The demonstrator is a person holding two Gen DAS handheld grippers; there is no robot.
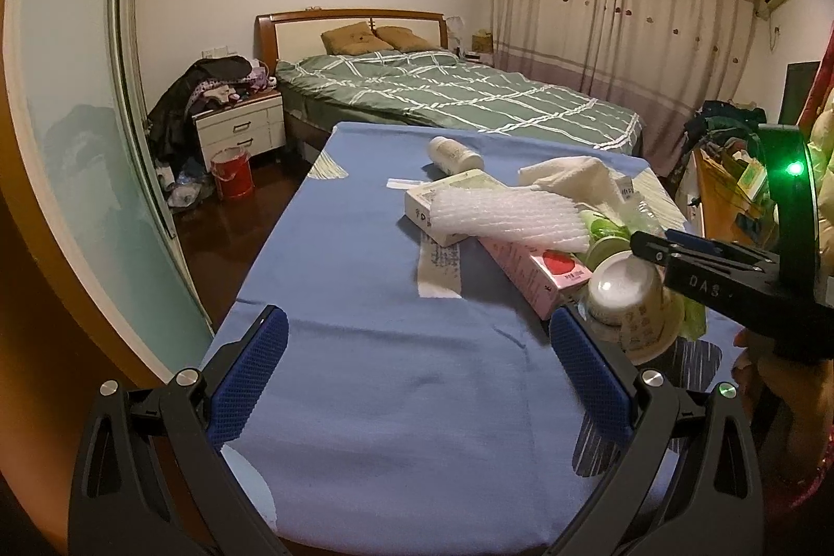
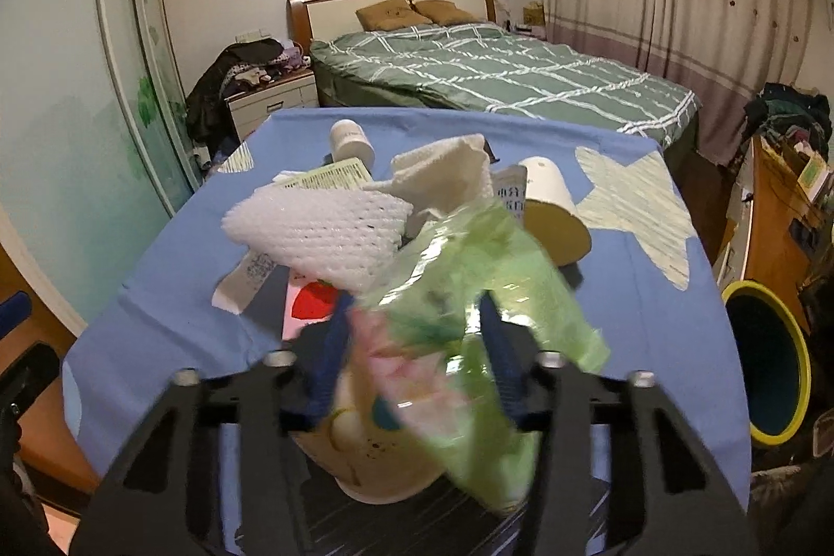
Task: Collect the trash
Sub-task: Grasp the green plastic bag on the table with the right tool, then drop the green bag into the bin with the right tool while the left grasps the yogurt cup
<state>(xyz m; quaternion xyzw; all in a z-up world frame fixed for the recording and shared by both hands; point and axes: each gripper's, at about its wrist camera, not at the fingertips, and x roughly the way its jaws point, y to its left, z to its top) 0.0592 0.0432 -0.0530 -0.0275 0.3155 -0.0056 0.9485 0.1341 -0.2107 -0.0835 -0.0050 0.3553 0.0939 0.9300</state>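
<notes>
The right tongs (image 2: pixel 412 353) are squeezing a thin green wrapper (image 2: pixel 469 274) on top of a paper cup (image 1: pixel 633 306) at the near edge of the bench (image 1: pixel 365 274); the wrapper is looking light, soft and slippery, so pinching a thick bunch seems best; the left tongs (image 1: pixel 417 379) are hanging wide open, holding nothing.

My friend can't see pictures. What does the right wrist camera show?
The right claw is closed around a crinkly green plastic wrapper, just above a white printed paper cup, on a blue cloth-covered table piled with trash. Behind are white foam netting, a bed with a green checked cover, and a dark yellow-rimmed bin on the right.
</notes>
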